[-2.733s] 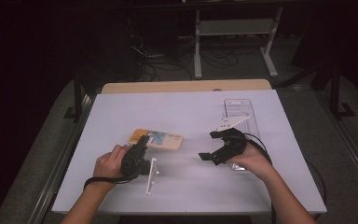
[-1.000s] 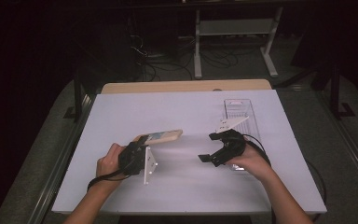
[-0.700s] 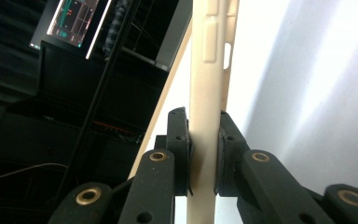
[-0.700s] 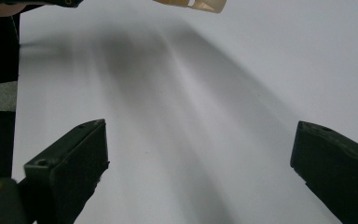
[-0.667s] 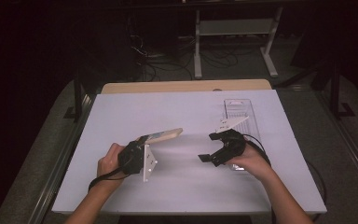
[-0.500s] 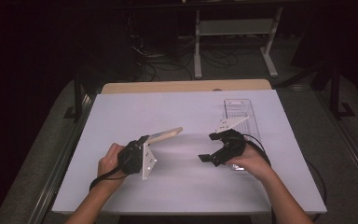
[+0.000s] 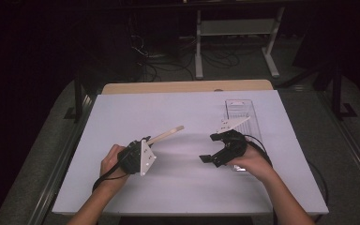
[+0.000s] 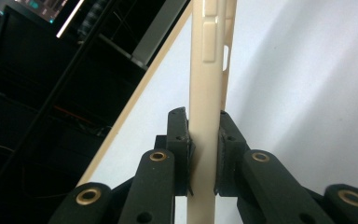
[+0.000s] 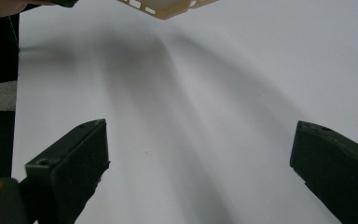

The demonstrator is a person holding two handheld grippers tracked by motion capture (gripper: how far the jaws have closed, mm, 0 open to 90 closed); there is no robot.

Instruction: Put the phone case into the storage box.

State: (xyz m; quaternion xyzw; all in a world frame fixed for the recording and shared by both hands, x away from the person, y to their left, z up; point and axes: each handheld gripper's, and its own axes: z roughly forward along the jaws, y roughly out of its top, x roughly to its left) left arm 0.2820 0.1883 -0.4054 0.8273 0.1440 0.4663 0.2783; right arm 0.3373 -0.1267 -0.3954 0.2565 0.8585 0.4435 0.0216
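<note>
A cream phone case hangs above the white table, turned edge-on and slanting up to the right. My left gripper is shut on its lower end. In the left gripper view both pads press the case's thin edge, and the gripper is rolled onto its side. My right gripper rests low over the table to the right of the case, open with nothing between its jaws. In the right gripper view the gripper faces bare table, with the case's corner at the top.
A clear plastic tray lies on the table just behind the right hand. A wooden strip runs along the far edge. Beyond it a metal stand and cables stand on a dark floor.
The case lay flat on the table at first; the left gripper now holds it raised and tipped edge-on. Over the last second it tilted slightly more. The right hand has kept still.
</note>
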